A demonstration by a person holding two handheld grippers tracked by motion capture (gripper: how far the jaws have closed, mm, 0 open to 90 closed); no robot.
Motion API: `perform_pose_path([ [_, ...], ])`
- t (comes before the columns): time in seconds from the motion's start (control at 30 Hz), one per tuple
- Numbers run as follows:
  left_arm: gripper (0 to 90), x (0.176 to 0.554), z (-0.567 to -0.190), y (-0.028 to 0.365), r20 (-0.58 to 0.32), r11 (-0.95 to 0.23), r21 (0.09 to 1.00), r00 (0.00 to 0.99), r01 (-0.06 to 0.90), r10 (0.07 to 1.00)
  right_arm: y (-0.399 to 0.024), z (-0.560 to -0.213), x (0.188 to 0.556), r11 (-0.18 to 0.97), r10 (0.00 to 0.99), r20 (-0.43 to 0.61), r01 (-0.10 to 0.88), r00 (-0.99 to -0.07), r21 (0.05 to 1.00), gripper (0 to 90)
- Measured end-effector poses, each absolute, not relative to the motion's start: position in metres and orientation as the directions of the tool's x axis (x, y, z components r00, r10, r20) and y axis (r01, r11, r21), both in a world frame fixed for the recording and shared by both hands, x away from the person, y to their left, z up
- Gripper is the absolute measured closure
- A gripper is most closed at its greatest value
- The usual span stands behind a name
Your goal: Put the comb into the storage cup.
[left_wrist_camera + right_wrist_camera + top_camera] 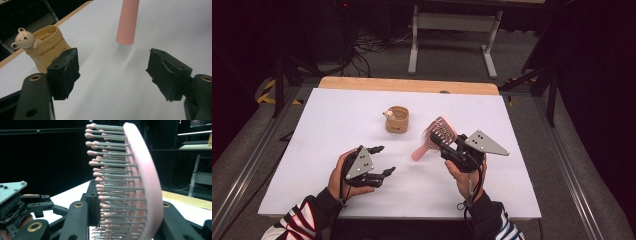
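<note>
At lower centre-left of the high view, the left claw [384, 160] hovers spread over bare white desk [312, 150]. Right of centre, the right claw [438, 139] pinches the pink hairbrush [435, 136]. Farther, upper centre, the bear pot [397, 119] stands apart; its lettering is unreadable.

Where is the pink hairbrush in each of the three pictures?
High view: the pink hairbrush is right of centre, held up by the right gripper, handle slanting down-left.
Left gripper view: its pink handle hangs at top centre.
Right gripper view: its bristled head stands upright in the middle, clamped.
Shared landmark: the white table.
</note>
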State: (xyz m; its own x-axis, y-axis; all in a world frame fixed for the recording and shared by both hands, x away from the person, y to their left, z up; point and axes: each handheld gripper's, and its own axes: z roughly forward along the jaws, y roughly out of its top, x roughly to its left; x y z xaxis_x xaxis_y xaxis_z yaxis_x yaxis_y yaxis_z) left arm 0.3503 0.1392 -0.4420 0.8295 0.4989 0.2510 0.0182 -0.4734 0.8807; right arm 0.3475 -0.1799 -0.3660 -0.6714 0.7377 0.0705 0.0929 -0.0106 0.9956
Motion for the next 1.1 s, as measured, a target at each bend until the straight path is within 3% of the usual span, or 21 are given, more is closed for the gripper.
perform_pose_path([
  [0.57,18.6,0.343,-0.454,0.169,0.241,-0.475,0.880,0.826,0.036,0.509,-0.186,-0.363,0.347,-0.007,0.744,0.058,0.080,-0.665,0.997,63.1],
  [1.1,9.7,0.337,-0.460,0.203,0.205,-0.437,0.896,0.792,0.085,0.575,-0.193,-0.360,0.347,-0.009,0.757,0.047,0.062,-0.652,0.998,63.1],
])
